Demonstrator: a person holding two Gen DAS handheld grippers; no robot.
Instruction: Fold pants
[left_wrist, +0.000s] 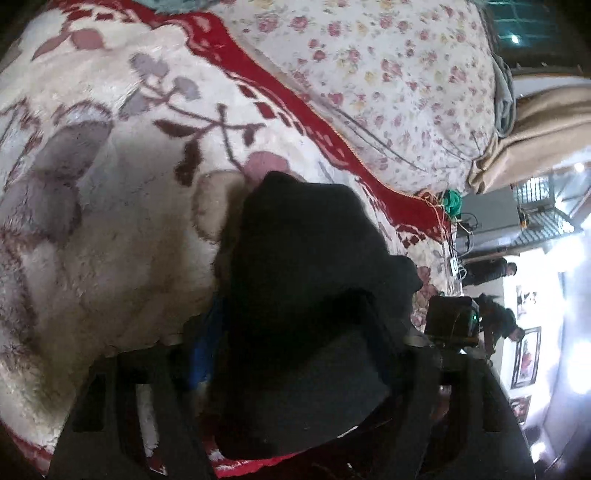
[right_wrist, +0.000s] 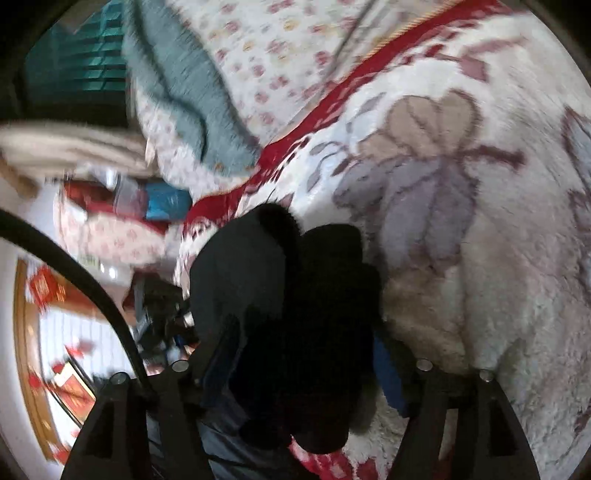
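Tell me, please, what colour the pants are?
Black; the pants show best in the left wrist view.

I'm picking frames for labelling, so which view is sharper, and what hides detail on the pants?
Left wrist view: mostly sharp, blanket pattern crisp, bright glare at the right edge. Right wrist view: motion-blurred, worst at the left. In both, the black pants read as a near-featureless dark mass, with fisheye bending at the edges.
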